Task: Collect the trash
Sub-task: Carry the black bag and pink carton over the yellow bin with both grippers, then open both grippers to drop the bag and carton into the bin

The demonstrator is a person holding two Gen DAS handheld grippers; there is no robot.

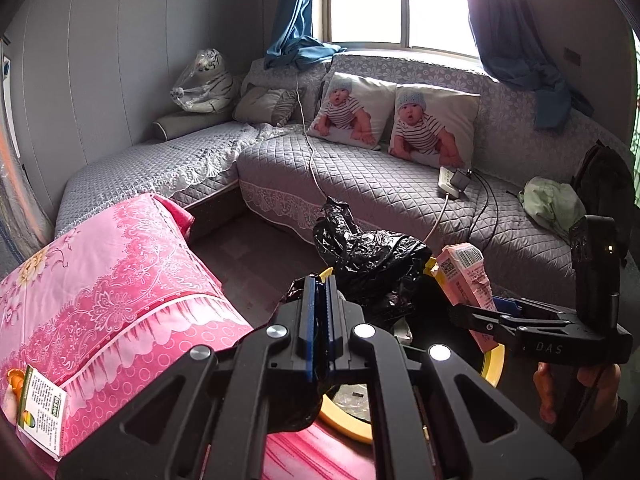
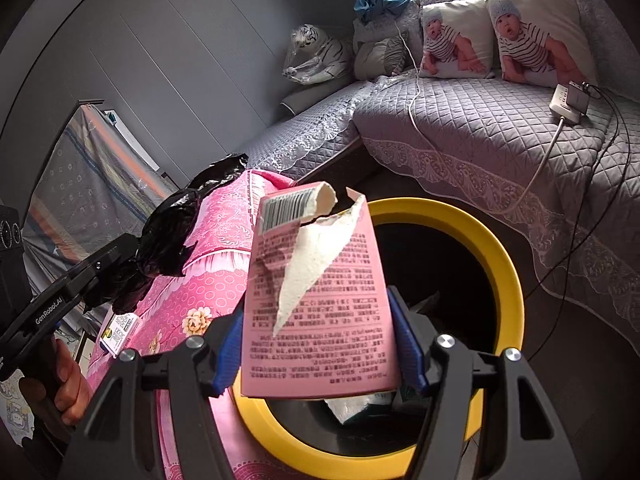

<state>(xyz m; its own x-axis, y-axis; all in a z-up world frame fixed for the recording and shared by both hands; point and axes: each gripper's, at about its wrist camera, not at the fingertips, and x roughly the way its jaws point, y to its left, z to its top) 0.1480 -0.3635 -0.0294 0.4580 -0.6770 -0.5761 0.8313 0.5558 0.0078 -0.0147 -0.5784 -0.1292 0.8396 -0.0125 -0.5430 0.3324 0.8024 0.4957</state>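
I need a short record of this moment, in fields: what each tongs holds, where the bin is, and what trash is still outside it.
left tongs: shut on the black plastic bag
right tongs: shut on the torn pink carton, held above the bin opening
bin: yellow rim, dark inside, some trash already in it, beside the pink cloth
trash still outside: small green and white box lying on the pink cloth
background: grey quilted sofa
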